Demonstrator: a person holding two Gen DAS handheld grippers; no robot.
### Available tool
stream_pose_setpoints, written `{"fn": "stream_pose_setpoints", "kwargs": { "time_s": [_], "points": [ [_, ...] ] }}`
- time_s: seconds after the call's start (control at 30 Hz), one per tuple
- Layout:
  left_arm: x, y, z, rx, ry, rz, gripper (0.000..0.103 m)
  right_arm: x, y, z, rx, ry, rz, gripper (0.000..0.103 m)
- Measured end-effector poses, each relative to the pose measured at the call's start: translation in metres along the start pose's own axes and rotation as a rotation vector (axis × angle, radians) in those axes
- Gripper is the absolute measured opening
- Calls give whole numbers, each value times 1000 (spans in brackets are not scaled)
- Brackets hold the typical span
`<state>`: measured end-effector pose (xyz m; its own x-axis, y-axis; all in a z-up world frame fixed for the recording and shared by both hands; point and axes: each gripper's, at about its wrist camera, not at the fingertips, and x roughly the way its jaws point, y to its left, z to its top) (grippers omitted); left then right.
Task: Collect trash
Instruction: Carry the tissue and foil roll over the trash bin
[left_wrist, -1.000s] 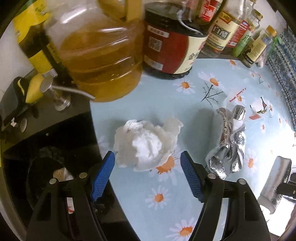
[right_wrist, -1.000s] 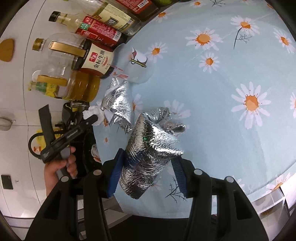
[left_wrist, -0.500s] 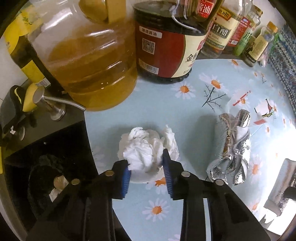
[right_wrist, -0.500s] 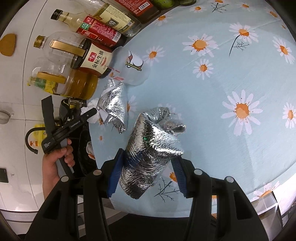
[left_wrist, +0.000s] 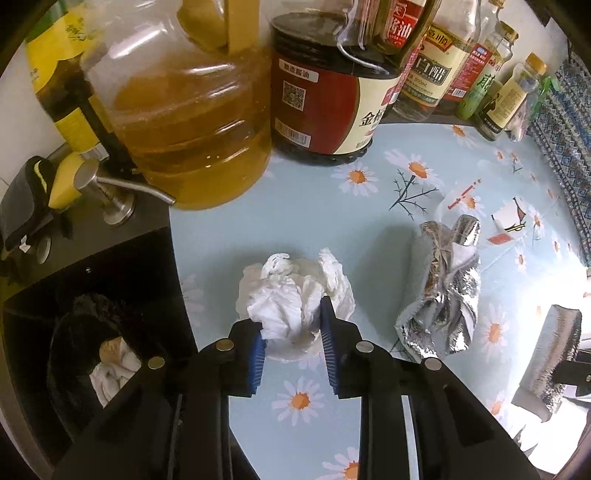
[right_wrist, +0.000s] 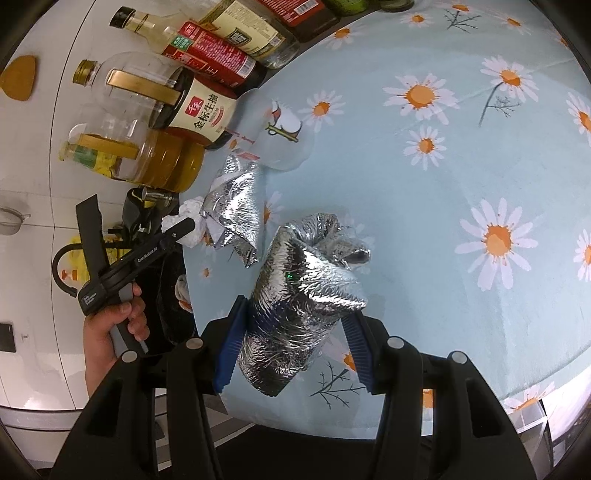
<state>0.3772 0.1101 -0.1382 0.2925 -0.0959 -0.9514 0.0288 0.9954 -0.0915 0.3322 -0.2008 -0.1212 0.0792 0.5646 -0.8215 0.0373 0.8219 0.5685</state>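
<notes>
Left wrist view: our left claw (left_wrist: 291, 341) pinches the crumpled white tissue (left_wrist: 293, 295) at the bench (left_wrist: 332, 229) edge (a bin (left_wrist: 74, 354) sits below). Our right claw (right_wrist: 293, 345) grips a crumpled foil bag (right_wrist: 299, 295); a second foil bag (left_wrist: 443, 291) lies beside the tissue.

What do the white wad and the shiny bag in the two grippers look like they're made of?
White wad: probably tissue paper, matte, soft crumpled folds squeezed between the blue pads. Shiny bag: looks like metallised foil or plastic film, mirror-bright silver, fine wrinkles and sharp creases.
</notes>
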Motion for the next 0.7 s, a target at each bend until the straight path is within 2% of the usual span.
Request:
{"fn": "stream_pose_setpoints", "kwargs": {
  "time_s": [0.23,0.7],
  "points": [
    [-20,7,-11,-13,-23,-16,25,16,26,1,-56,36,1,52],
    [-66,49,-58,-39,-54,-61,25,74,118,-20,-222,131,2,52]
  ]
}}
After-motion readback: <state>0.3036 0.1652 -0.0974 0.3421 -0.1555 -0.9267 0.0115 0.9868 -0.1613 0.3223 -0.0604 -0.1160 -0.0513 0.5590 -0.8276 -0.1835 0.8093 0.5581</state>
